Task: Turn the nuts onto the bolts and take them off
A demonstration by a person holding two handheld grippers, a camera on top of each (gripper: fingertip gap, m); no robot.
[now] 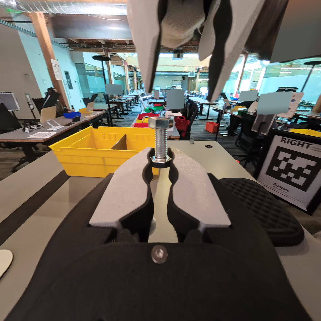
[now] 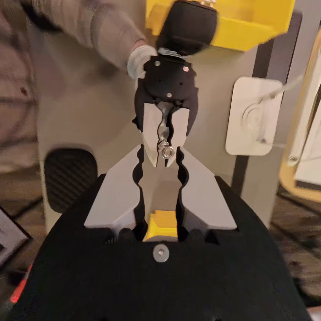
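Note:
My left gripper (image 1: 160,156) is shut on a silver nut (image 1: 160,160) threaded at the low end of an upright silver bolt (image 1: 161,139), whose hex head is on top. My right gripper (image 1: 179,96) hangs above the bolt head, pointing down, open and empty. In the right wrist view I look down along my open right gripper (image 2: 159,147). Its fingers straddle the bolt head (image 2: 167,153) without touching it. The nut (image 2: 161,145) and the left gripper (image 2: 161,165) show below.
A yellow divided bin (image 1: 97,152) stands on the grey table (image 1: 34,208) behind the bolt, and shows in the right wrist view (image 2: 243,31). A black mesh pad (image 1: 260,208) and a framed marker sign (image 1: 293,172) are at the right. A white plate (image 2: 253,116) lies on the table. Across from one pair of fingers to the other is roughly 6 cm.

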